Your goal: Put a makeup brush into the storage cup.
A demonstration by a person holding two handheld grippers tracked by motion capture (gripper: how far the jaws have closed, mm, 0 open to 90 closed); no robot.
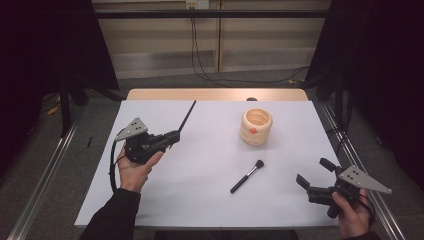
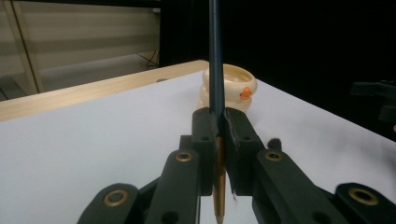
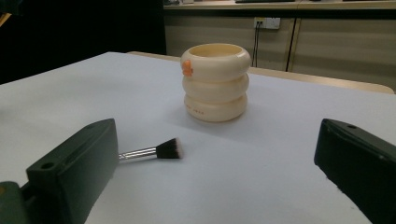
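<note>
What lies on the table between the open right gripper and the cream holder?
The makeup brush lies between the right gripper and the cream holder, bristles toward the holder. The high view and the right gripper view both show it.

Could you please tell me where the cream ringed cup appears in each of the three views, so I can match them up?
High view: the cream ringed cup stands right of centre, toward the table's far edge.
Left gripper view: it sits at upper centre, partly behind the thin dark brush handle.
Right gripper view: it is at upper centre.
Shared landmark: its orange mark.
</note>
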